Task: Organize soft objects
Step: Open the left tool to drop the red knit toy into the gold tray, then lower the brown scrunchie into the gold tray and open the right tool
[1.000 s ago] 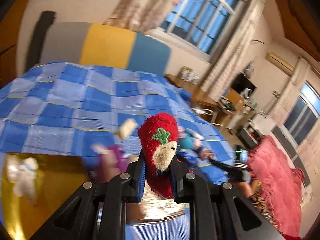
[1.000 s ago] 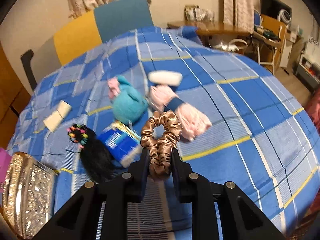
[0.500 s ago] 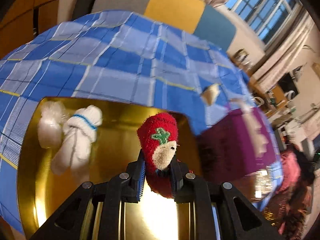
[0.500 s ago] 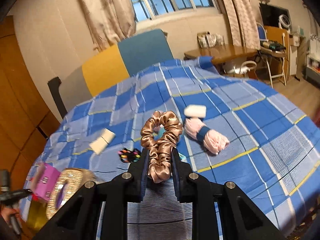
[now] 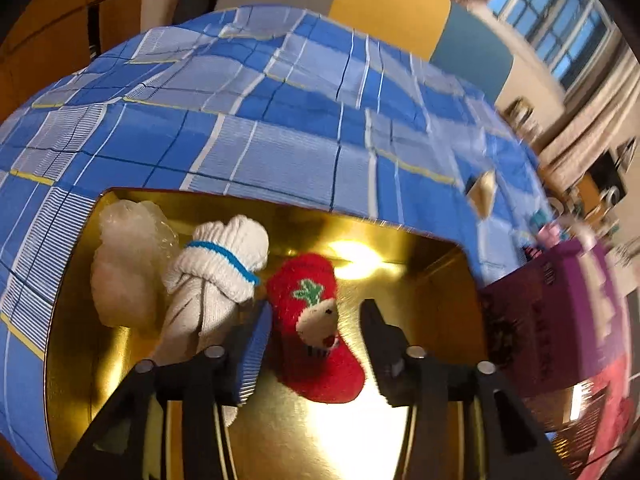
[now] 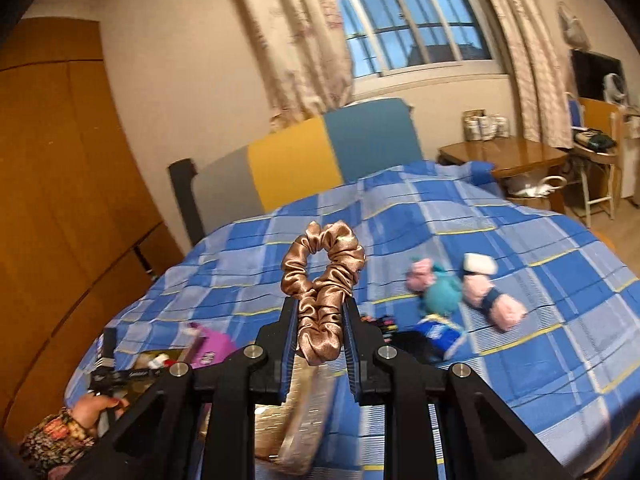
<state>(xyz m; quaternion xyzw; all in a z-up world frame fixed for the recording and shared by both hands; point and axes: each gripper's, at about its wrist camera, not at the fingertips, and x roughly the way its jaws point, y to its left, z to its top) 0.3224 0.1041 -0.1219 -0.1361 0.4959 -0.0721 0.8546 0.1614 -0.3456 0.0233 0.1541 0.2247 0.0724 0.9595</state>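
Red fuzzy sock [image 5: 316, 336] lying in gold tray [image 5: 432, 280], lengthwise between just-opened left gripper [image 5: 316, 344] jaws, pads clear; bronze scrunchie [image 6: 322, 284] clamped upright in right gripper [image 6: 320, 340], well above bed.

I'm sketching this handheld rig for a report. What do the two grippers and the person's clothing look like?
Both grippers, left gripper and right gripper, are matte black angular frames with triangular cut-outs and silver round bolt heads. Their fingers carry ribbed blue pads. The sleeve is dark with a small floral print. No cables show.
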